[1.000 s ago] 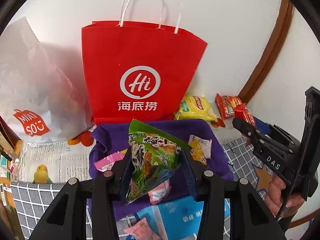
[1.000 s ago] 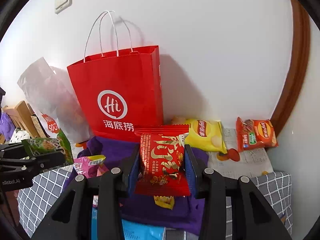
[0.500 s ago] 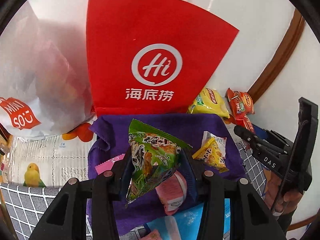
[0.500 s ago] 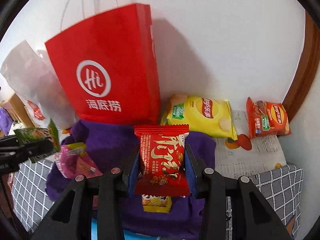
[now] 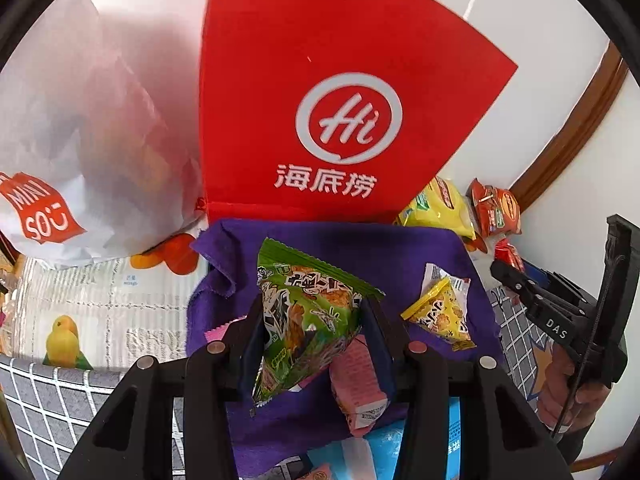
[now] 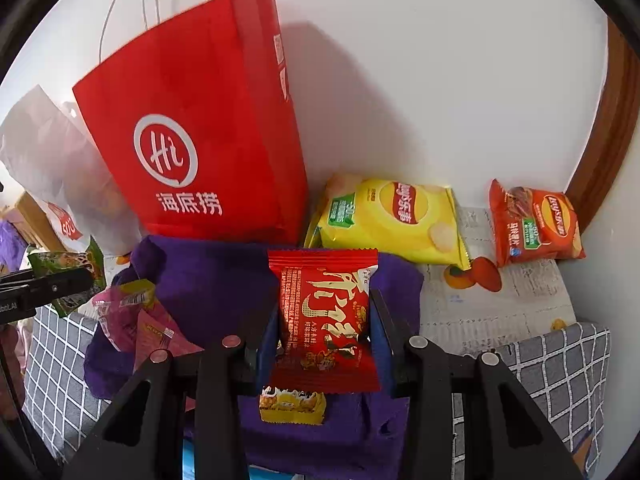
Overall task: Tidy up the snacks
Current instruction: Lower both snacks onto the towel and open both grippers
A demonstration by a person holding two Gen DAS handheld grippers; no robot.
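Observation:
My left gripper [image 5: 310, 320] is shut on a green snack packet [image 5: 306, 316], held above a purple cloth [image 5: 360, 248]. My right gripper [image 6: 324, 320] is shut on a red snack packet [image 6: 326, 320] over the same purple cloth [image 6: 208, 276]. A tall red paper bag [image 5: 336, 112] stands just behind the cloth against the wall; it also shows as the red paper bag [image 6: 200, 136] in the right wrist view. A yellow packet [image 5: 440, 312] and a pink packet [image 5: 358, 380] lie on the cloth. The right gripper [image 5: 556, 312] appears at the right edge, the left gripper [image 6: 44, 288] at the left edge.
A white plastic bag [image 5: 60, 140] stands left of the red bag. A yellow chip bag [image 6: 388, 220] and an orange chip bag [image 6: 536, 224] lie by the wall on the right. Pink packets [image 6: 136, 316] and a small yellow packet [image 6: 292, 404] rest on the cloth. A grey checked cover [image 6: 560, 368] lies in front.
Both grippers have sunk and come nearer the red bag and cloth, each still holding its packet. The red bag looms larger, its handles largely out of the left wrist view.

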